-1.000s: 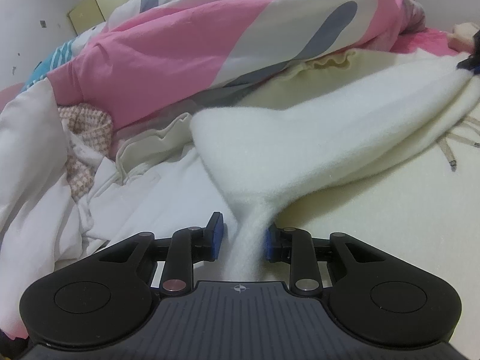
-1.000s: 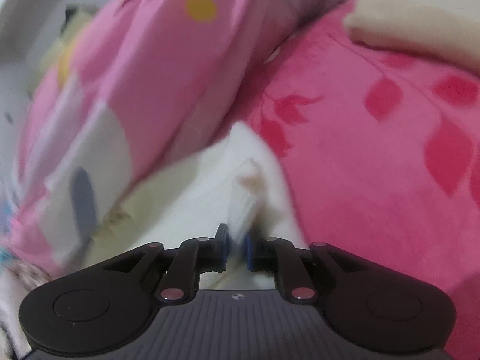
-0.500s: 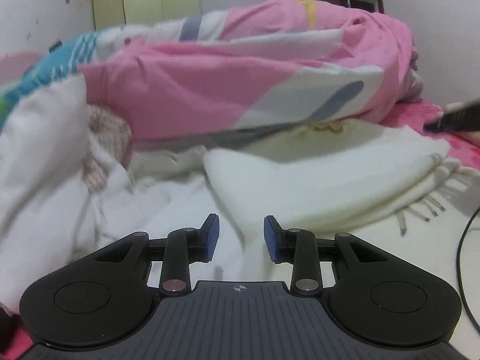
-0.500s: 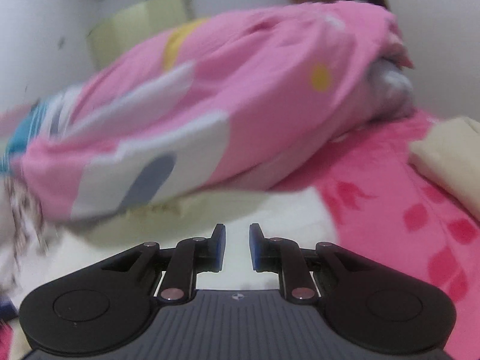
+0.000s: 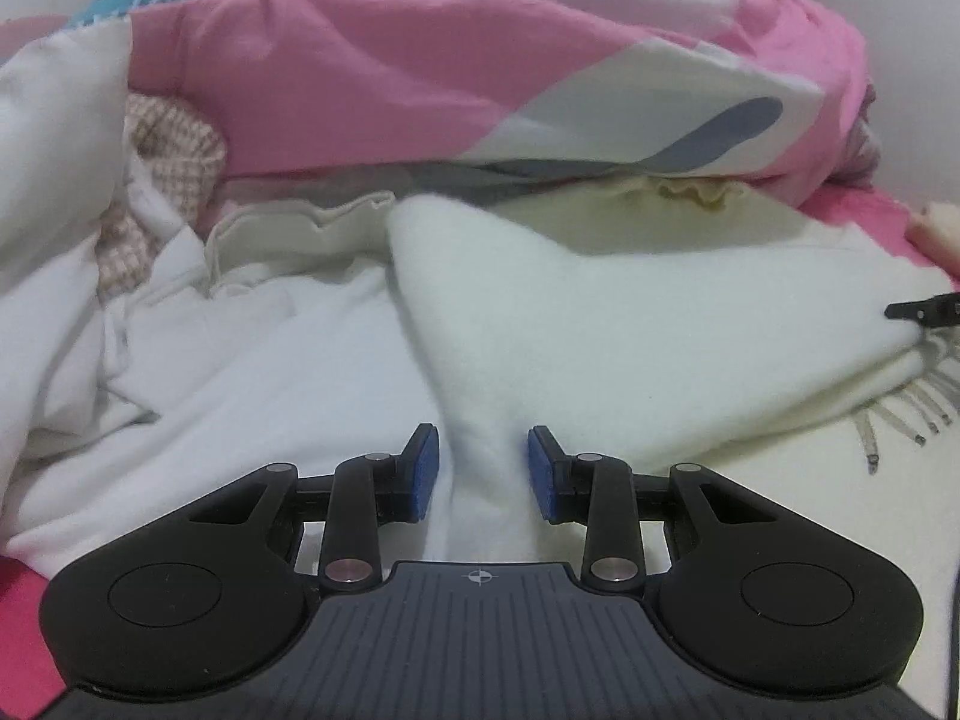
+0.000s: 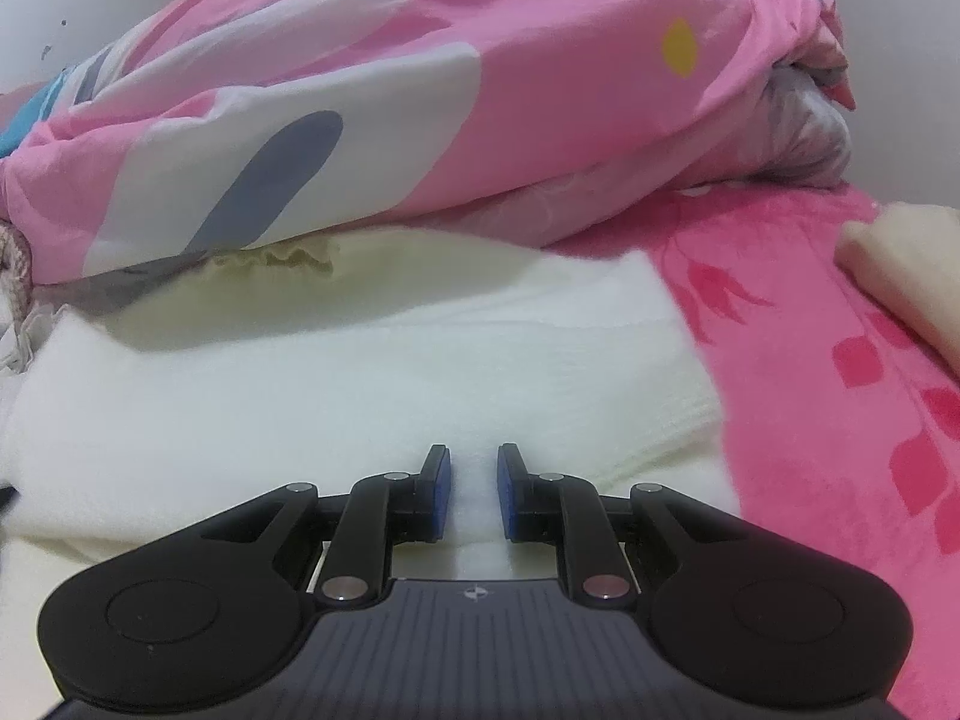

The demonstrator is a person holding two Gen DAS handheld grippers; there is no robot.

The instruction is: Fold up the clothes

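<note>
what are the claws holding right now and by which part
Nothing, it seems. A ridge of the white fleece runs between the open pads of the left claw, untouched; the right claw is open above its flat fold.

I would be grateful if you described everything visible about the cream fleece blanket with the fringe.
The cream fleece blanket looks soft and fuzzy, with a knotted fringe along one edge. It lies folded over in layers on the bed, its far side tucked under the pink patterned duvet, one side on the pink leaf-print sheet. A bunched ridge of it runs between the open pads of the left hand-held gripper; the right hand-held gripper hovers open over its fold.
</note>
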